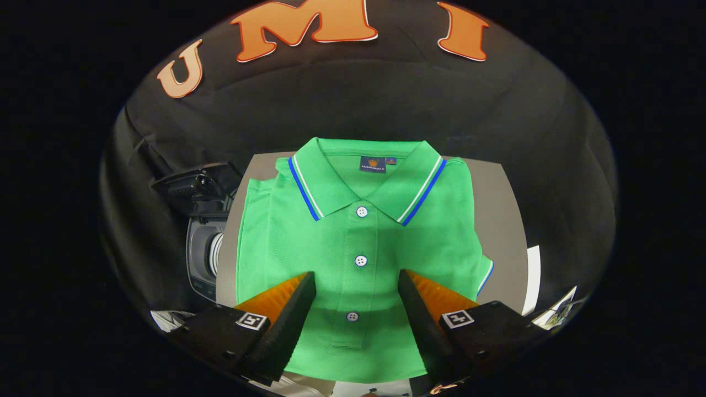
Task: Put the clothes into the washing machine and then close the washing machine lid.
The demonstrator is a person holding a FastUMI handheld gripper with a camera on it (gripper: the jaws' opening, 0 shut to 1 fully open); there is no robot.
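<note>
Here, step: the pick-up has yet to begin; no clothing is held.
Gripper (357,286): fingers spread wide, hovering above the shirt's button placket, apparently not touching it.
Shirt (358,242): green polo, folded flat on a grey table (504,220).
Washer (204,253): left of the table, lid up.
Next: likely lower, pinch a fold, carry left.

Matt knit-cloth polo shirt (361,259) lies on a smooth grey tabletop (499,220)
</note>
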